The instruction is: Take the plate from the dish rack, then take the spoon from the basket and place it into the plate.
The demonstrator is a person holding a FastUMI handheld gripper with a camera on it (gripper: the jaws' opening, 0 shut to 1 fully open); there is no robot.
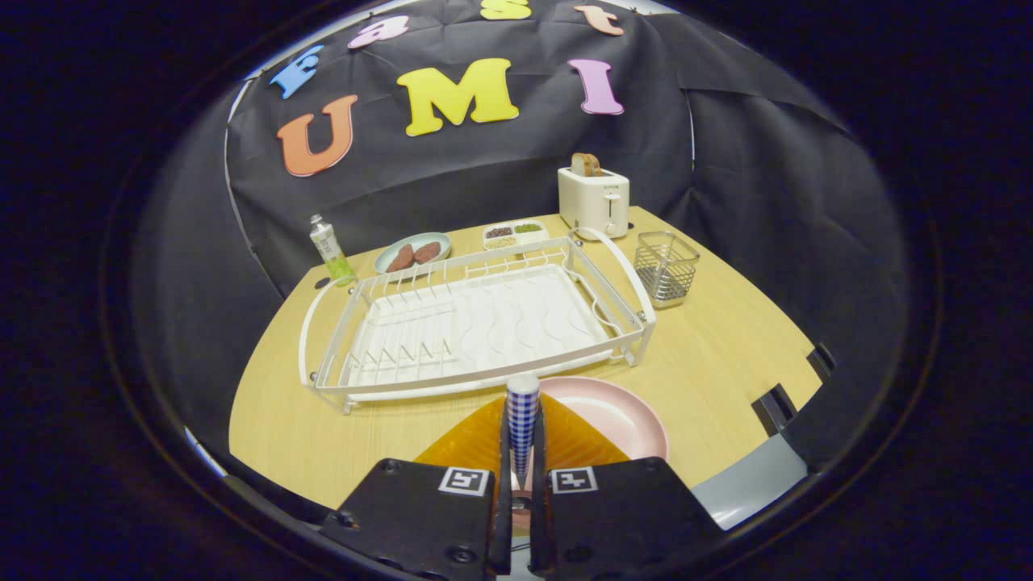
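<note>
Gripper [522, 452] clamped on the spoon [522, 411] — checkered handle upright between both fingers. Pink plate [613, 411] already out of the white dish rack [476, 323], lying at the table's [726, 355] near edge, just beyond the fingers (wire basket [666, 266] by the far right corner). Placing step in hand — next: lower the spoon onto the plate, release.

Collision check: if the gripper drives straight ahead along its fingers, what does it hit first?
Likely the near rail of the empty dish rack, just beyond the pink plate. The gripper is shut on the checkered spoon handle; height is unclear.
</note>
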